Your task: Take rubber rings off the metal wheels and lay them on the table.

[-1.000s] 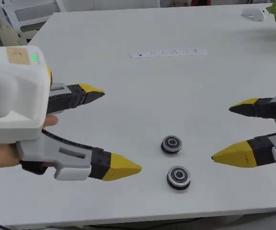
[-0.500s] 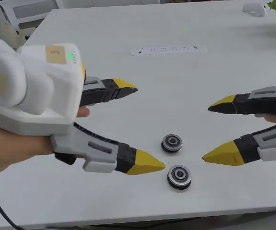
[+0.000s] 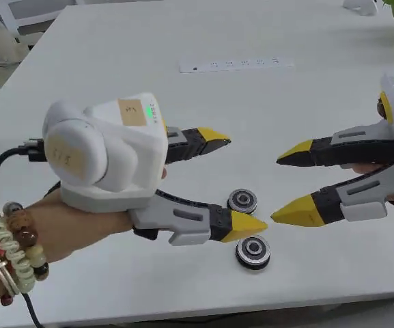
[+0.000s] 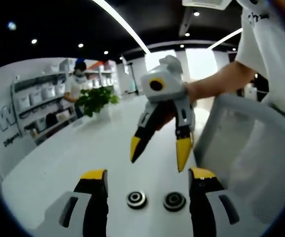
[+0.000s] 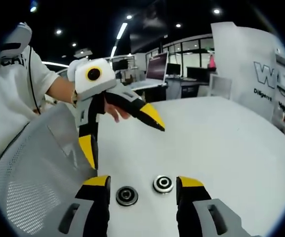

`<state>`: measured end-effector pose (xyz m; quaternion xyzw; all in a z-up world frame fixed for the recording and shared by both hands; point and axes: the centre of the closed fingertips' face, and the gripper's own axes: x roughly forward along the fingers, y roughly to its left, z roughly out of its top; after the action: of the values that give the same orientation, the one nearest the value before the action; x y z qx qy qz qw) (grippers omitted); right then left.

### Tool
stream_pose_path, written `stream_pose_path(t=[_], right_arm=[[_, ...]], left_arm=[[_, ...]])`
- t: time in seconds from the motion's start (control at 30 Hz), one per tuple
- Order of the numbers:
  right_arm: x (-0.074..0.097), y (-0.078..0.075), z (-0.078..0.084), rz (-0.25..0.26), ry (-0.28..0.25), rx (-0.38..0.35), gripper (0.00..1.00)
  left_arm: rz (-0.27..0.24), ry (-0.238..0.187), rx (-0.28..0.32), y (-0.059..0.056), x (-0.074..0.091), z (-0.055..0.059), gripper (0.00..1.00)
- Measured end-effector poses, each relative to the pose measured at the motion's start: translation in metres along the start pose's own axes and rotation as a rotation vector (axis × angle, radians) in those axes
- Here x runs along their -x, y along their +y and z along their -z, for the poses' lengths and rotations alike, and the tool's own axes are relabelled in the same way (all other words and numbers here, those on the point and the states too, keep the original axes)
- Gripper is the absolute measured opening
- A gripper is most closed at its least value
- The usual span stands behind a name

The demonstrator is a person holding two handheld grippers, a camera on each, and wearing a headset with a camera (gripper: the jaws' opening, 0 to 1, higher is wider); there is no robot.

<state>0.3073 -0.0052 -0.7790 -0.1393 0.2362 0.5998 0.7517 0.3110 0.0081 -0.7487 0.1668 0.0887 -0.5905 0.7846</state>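
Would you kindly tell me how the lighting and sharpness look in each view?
Head view: soft, even light; the far wheel and near wheel are sharp, with faint shadows on the table. Left gripper view: fisheye bending, a glaring ceiling strip light. Right gripper view: same bending, bright table, dim surroundings.

On white table (image 3: 183,96), far wheel (image 3: 242,201) and near wheel (image 3: 253,251), close but apart, with left gripper (image 3: 246,182) and right gripper (image 3: 276,189) facing tip-to-tip, jaws spread; power strip (image 3: 236,64) well behind.

A big W stands on the back wall (image 4: 4,118). The sticker (image 3: 132,111) on the left gripper (image 3: 246,182) is too blurred to read.
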Motion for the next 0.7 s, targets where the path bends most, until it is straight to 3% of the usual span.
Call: stream_pose_path(t=[0.07,0.17,0.3,0.37,0.7], right_arm=[[-0.003,-0.001,0.007,-0.008,0.006,-0.004,0.49],[-0.009,-0.005,0.024,-0.009,0.034,-0.009,0.44],[-0.013,-0.001,0.034,-0.027,0.043,-0.012,0.37],[-0.017,0.003,0.038,-0.049,0.041,-0.026,0.34],[-0.032,0.02,0.069,-0.105,0.162,0.014,0.31]], left_arm=[[-0.006,-0.021,-0.004,0.002,-0.003,0.001,0.63],[-0.021,-0.006,-0.013,0.006,-0.008,0.01,0.6],[-0.026,-0.008,0.012,0.006,-0.011,0.015,0.58],[-0.02,-0.017,0.017,0.002,-0.013,0.017,0.56],[0.046,0.042,0.018,-0.025,-0.021,0.042,0.46]])
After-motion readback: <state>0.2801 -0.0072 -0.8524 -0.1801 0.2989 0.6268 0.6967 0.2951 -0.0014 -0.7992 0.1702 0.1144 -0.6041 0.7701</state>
